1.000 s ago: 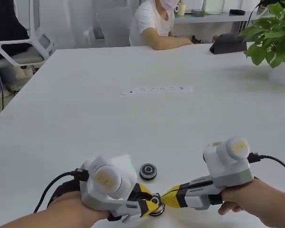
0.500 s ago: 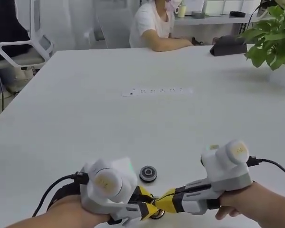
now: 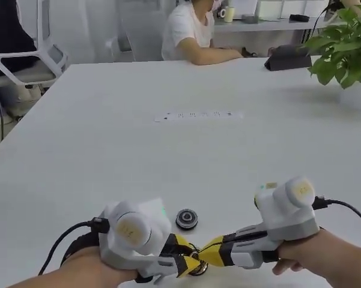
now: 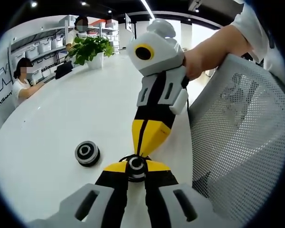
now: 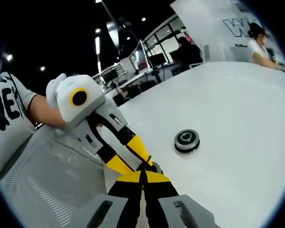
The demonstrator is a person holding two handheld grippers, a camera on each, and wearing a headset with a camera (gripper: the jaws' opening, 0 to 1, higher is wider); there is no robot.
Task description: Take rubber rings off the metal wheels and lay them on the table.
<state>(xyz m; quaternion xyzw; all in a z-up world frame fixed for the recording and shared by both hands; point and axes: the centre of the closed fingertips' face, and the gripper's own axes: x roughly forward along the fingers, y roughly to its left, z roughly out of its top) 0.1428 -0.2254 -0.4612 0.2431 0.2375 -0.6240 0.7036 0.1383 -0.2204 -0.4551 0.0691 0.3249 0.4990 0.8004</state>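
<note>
Sitting clamped in left hand-held gripper (image 4: 135, 171) jaws: wheel (image 4: 136, 164).

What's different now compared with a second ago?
Nothing visibly moved. The left tongs and right tongs stay pinched on the small black-ringed metal wheel near the edge of the white table; the second ringed wheel lies untouched beside them.

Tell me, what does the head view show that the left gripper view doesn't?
The head view adds a marked strip on the table and a white office chair. The left gripper view adds a mesh chair back and wall shelves. Both share the loose wheel, the plant, and the left gripper and right gripper meeting on a second wheel.
</note>
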